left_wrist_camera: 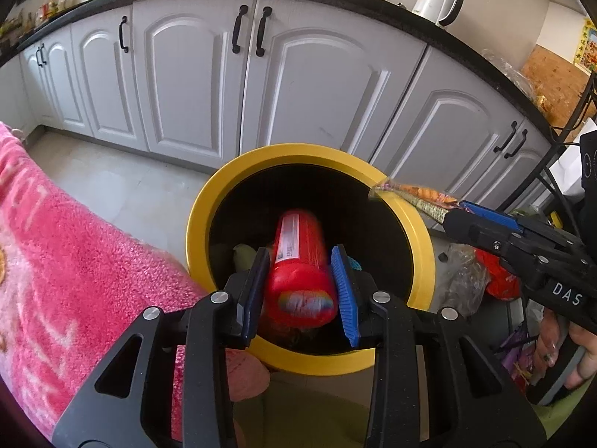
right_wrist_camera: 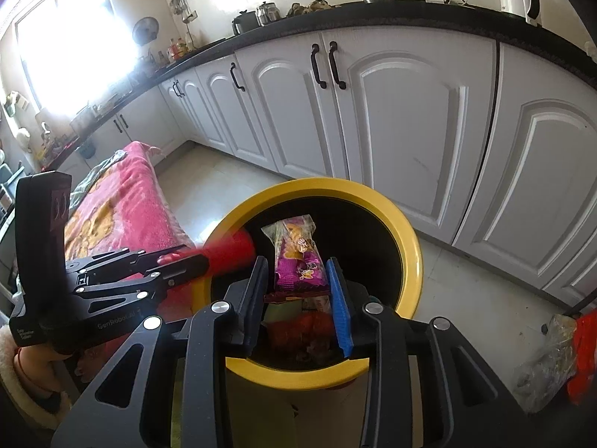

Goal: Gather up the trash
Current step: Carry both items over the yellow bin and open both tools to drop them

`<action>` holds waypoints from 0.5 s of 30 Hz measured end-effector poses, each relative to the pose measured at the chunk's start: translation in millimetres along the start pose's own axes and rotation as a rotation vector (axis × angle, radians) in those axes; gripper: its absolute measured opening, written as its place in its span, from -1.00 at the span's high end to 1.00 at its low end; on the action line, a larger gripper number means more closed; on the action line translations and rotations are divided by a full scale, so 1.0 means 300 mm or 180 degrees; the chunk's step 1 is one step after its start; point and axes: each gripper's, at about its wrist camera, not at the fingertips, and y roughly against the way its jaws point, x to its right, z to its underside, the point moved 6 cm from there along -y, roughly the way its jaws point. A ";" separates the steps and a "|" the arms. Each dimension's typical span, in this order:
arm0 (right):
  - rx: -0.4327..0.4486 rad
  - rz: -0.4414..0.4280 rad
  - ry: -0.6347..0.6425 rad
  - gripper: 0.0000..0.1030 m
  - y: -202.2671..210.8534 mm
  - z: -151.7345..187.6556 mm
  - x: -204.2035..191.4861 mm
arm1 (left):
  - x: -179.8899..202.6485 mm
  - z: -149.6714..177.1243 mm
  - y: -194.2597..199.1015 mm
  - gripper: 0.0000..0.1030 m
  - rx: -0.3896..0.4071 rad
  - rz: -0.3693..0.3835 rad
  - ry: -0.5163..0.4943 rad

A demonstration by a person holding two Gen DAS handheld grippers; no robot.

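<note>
A: Right, your left gripper (left_wrist_camera: 298, 291) has its jaws partly closed around the red tube (left_wrist_camera: 298, 272), which hangs above the mouth of the yellow bin (left_wrist_camera: 201, 201). It looks motion-blurred, so I can't tell whether the pads press on it.

B: And my right?

A: Your right gripper (right_wrist_camera: 298, 295) is pinched on the lower end of the purple snack wrapper (right_wrist_camera: 298, 257), also over the yellow bin's opening, toward its near rim.

B: How will they handle?

A: I'd judge the tube stiff, smooth and light, probably slippery, so hold it across its round body. The wrapper is thin, crinkly film, nearly weightless, so grip a flat end as you're doing.

B: Anything you can't see?

A: The yellow bin's inside is dark. There's a greenish lump and red and dark scraps at its bottom I can't identify. Beside the bin, on the floor, clear and orange-red bags (right_wrist_camera: 552, 354) sit partly cut off.
</note>
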 end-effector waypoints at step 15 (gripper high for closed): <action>0.0147 0.0066 -0.0034 -0.05 0.048 -0.018 0.007 | -0.042 -0.012 0.078 -0.40 0.0117 -0.0232 0.0019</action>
